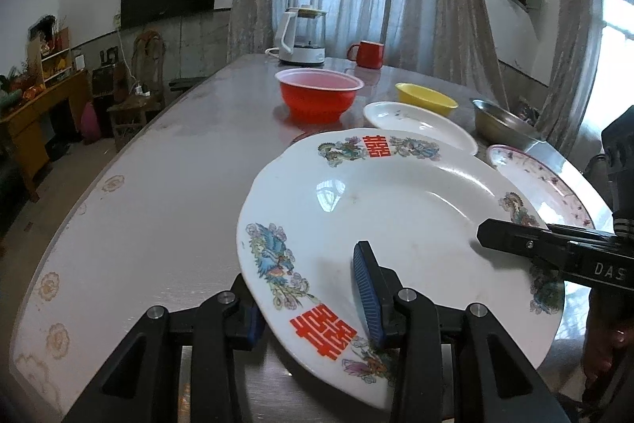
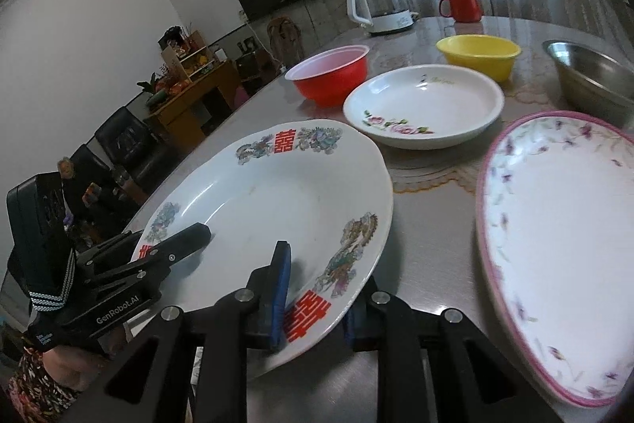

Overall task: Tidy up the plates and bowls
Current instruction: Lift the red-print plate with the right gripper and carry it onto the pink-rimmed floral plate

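A large white plate (image 1: 396, 209) with red double-happiness marks and dragon prints hangs tilted over the table's near end, held from two sides. My left gripper (image 1: 313, 304) is shut on its near rim, one blue pad on top, the other finger underneath. In the right wrist view my right gripper (image 2: 321, 296) is shut on the same plate (image 2: 277, 185) likewise, and the left gripper (image 2: 186, 240) clamps the rim at the left. Behind stand a red bowl (image 2: 329, 74), a yellow bowl (image 2: 477, 56), a steel bowl (image 2: 594, 78), a rose-printed dish (image 2: 424, 106) and a pink-rimmed oval plate (image 2: 562, 248).
A white kettle (image 1: 303, 34) and a red mug (image 1: 368, 54) stand at the table's far end. The table (image 1: 158, 185) is bare along its left side. A person's patterned sleeve (image 2: 35, 383) shows at lower left. Chairs and a wooden cabinet stand past the left edge.
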